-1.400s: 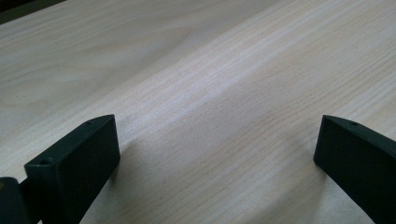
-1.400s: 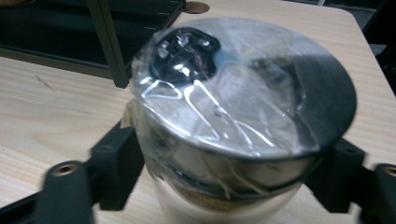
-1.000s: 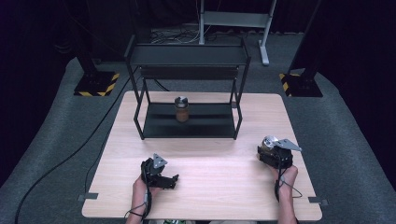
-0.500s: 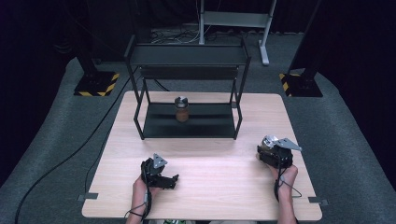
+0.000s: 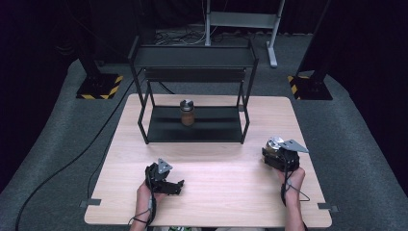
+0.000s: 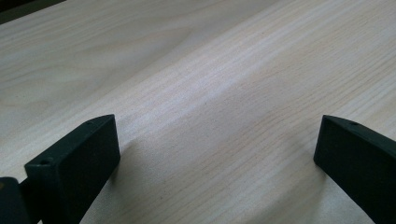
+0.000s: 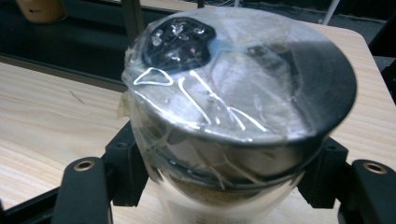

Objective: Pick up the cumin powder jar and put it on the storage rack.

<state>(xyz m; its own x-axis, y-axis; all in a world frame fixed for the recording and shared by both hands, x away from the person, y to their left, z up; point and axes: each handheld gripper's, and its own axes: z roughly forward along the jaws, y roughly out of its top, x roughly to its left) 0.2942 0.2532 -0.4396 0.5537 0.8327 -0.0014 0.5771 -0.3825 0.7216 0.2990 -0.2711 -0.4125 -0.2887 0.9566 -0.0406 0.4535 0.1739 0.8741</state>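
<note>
A jar with a silver lid (image 7: 243, 74), wrapped in clear film, sits between the jaws of my right gripper (image 5: 275, 153) at the table's right side; the jaws press on its sides below the lid. The same jar's lid (image 5: 275, 143) shows in the high view. My left gripper (image 5: 169, 184) rests low over the front left of the wooden table (image 5: 216, 192), its black fingers (image 6: 74, 163) wide apart with bare wood between them. A second brown jar with a silver lid (image 5: 187, 112) stands on the lower shelf of the black rack (image 5: 192, 130).
The black two-level rack's top shelf (image 5: 192, 55) stands over the table's far half. Cables trail off the left edge onto grey carpet. Yellow-black striped stand bases (image 5: 98, 86) sit on the floor at both far corners.
</note>
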